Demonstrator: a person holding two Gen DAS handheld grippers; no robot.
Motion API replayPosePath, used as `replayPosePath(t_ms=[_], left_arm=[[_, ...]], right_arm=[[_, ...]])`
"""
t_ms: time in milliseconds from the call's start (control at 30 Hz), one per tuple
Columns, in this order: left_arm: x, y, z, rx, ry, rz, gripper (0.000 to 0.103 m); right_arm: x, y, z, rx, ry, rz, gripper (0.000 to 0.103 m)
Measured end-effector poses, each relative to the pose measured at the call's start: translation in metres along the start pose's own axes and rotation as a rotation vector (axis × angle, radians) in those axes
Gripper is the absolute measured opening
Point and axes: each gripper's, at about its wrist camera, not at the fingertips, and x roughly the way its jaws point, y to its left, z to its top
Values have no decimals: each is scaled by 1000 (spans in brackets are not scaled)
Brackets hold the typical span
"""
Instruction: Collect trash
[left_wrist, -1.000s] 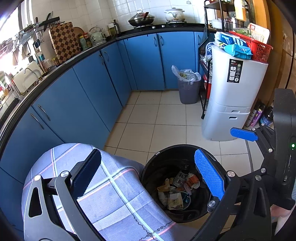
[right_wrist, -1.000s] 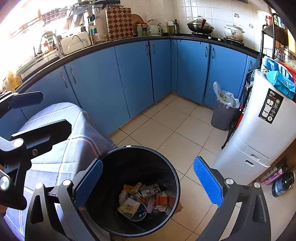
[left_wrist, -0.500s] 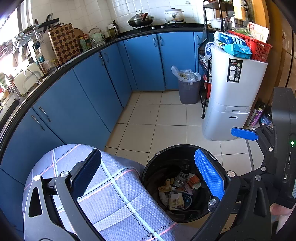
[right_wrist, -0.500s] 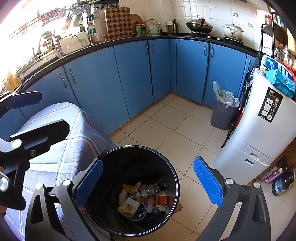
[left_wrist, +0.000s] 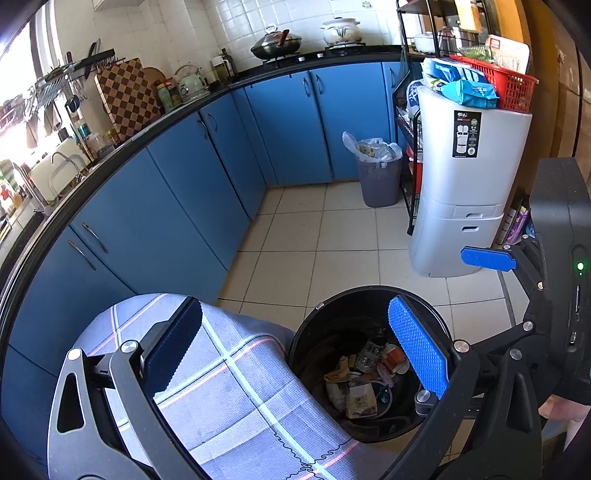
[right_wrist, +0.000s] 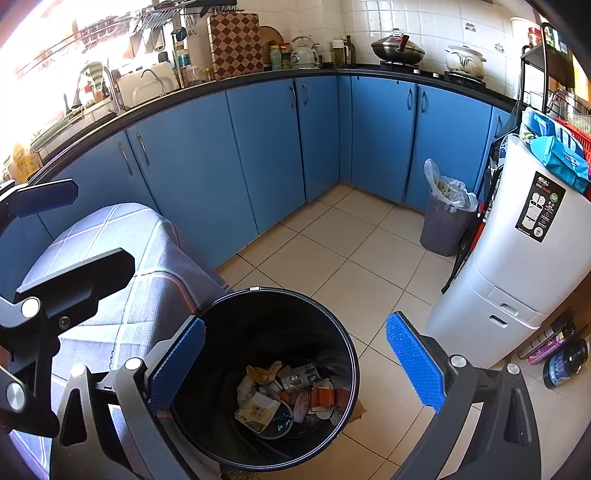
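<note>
A round black bin (left_wrist: 317, 325) (right_wrist: 347, 347) stands on the tiled floor below both grippers. Crumpled wrappers, cups and paper trash (left_wrist: 364, 380) (right_wrist: 284, 395) lie at its bottom. My left gripper (left_wrist: 295, 347) hangs open above the bin's left rim and a checked cloth, with nothing between its blue pads. My right gripper (right_wrist: 295, 362) is open over the bin's mouth, also empty. The right gripper's body (left_wrist: 557, 273) shows at the right of the left wrist view; the left gripper's fingers (right_wrist: 74, 280) show at the left of the right wrist view.
A table or seat under a grey checked cloth (left_wrist: 236, 387) (right_wrist: 122, 266) touches the bin's left side. Blue cabinets (left_wrist: 192, 192) curve along the left and back. A grey lined bin full of waste (left_wrist: 378, 173) and a white appliance (left_wrist: 469, 192) stand at the right.
Both views have risen and drawn back very slightly from the black bin. Both grippers stay open and empty.
</note>
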Motion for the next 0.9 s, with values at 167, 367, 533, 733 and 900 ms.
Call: replayPosePath(t_ms=[167,367,533,733,900], left_arm=[[0,1,-1,-1,-2,-4,100],[-2,0,-1,5,-5,-9,100],[-4,0,-1,-7,-15,-15,100],[-4,0,-1,-9,-12,-7,100],[-3,1,-2,-13,-1,-9,100]], right_arm=[[0,0,0,0,1,0,96],[1,1,-2,-1,1,-2,96],[2,1,-3,-2,4,-5,96],[2,1,-3,-2,4,-4,96],[2,1,-4,-7,5,-2,96]])
